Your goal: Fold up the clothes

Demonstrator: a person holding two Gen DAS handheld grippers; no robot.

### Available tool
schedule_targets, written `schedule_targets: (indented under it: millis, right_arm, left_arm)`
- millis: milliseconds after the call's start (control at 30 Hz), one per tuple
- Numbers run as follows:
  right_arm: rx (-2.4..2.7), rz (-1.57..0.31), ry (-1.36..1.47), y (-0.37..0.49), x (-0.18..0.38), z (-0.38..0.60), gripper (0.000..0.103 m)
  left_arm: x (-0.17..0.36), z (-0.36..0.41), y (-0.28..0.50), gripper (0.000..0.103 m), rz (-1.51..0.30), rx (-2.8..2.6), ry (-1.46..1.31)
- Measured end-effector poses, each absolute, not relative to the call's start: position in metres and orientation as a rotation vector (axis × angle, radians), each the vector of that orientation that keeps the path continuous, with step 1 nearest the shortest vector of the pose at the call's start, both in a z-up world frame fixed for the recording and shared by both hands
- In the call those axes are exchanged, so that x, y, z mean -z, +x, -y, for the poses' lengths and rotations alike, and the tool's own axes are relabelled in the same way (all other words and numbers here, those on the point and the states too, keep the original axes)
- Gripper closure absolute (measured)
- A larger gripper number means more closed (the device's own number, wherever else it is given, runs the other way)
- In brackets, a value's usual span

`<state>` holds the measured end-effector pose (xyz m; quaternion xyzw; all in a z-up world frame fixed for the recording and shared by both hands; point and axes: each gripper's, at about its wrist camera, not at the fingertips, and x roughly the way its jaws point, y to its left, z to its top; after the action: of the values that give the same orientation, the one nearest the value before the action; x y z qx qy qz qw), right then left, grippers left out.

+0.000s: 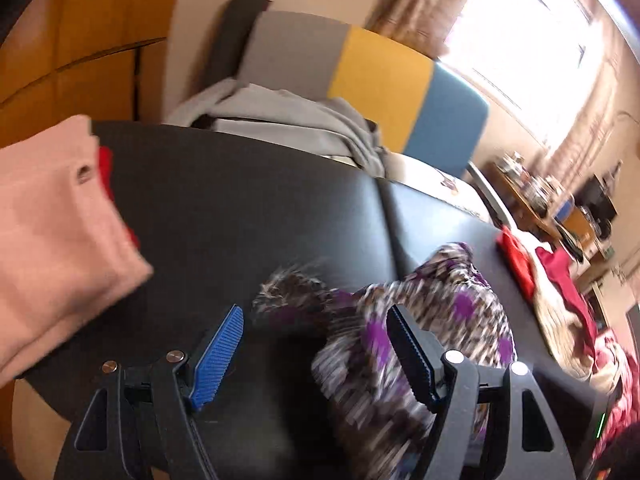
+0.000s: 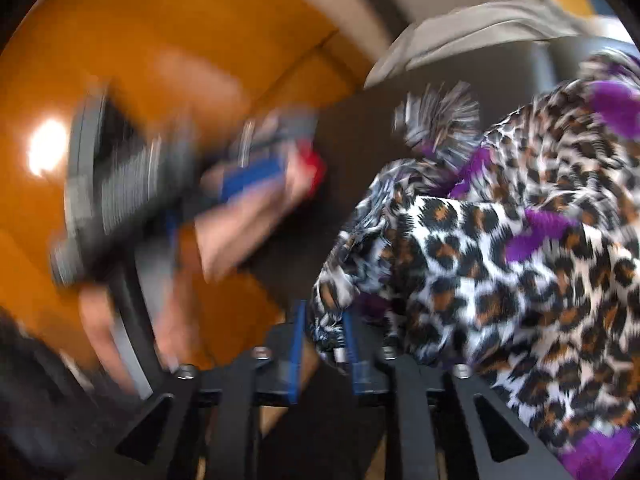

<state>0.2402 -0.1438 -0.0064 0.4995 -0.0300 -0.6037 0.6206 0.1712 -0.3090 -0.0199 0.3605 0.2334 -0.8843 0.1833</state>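
A leopard-print garment (image 2: 500, 264) with purple patches occupies the right half of the right wrist view, bunched and rumpled, not flat; in the left wrist view it lies in the lower centre to lower right of the frame as a blurred heap on the dark surface (image 1: 224, 208). The right gripper (image 2: 324, 340) holds an edge of this garment, its blue jaws drawn narrow with a fold of the print pinched between them. The left gripper (image 1: 316, 352) has its jaws spread wide with nothing gripped; cloth lies between and beyond the right-hand finger, but no pad presses it. At the left edge of the left wrist view a pink garment (image 1: 52, 232) rests on the surface in a flat, squared shape, with red cloth showing beneath it, which reads as a folded item. Further red and pale clothes (image 1: 560, 300) lie heaped at the right edge. Behind the surface, grey cloth (image 1: 280, 116) is draped before a cushion (image 1: 384, 72) banded grey, yellow and blue. As a judgement, the task is partway: one piece appears folded, the printed garment is still unfolded, and the heap at right remains.
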Motion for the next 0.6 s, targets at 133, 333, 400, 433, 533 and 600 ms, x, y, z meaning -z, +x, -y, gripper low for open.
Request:
schedule_targets:
  millis: [133,333,400,433,533,600]
  right_arm:
    - [1.346,0.025,1.168,0.272,0.007,0.118,0.053]
    - [1.638,0.232,1.117,0.196,-0.019,-0.014,0.039]
    - [1.849,0.222,1.099,0.182,-0.028,-0.06,0.031]
    - [1.951,0.196,1.099,0.176,-0.029,-0.079,0.031]
    - [2.076,0.028,1.142,0.161,-0.018,-0.101,0.033]
    - [2.143,-0.094,1.171,0.151,-0.01,-0.114,0.039]
  left_arm:
    - [0.027,0.307,0.171,0.028,-0.584,2.485,1.062]
    - [0.024,0.258,0.118,0.027,-0.327,2.656,1.187]
    - [0.032,0.245,0.093,0.027,-0.241,2.664,1.234]
    - [0.036,0.24,0.081,0.027,-0.204,2.665,1.26]
    - [0.057,0.234,0.056,0.03,-0.205,2.643,1.345]
    - [0.07,0.237,0.054,0.031,-0.216,2.622,1.376]
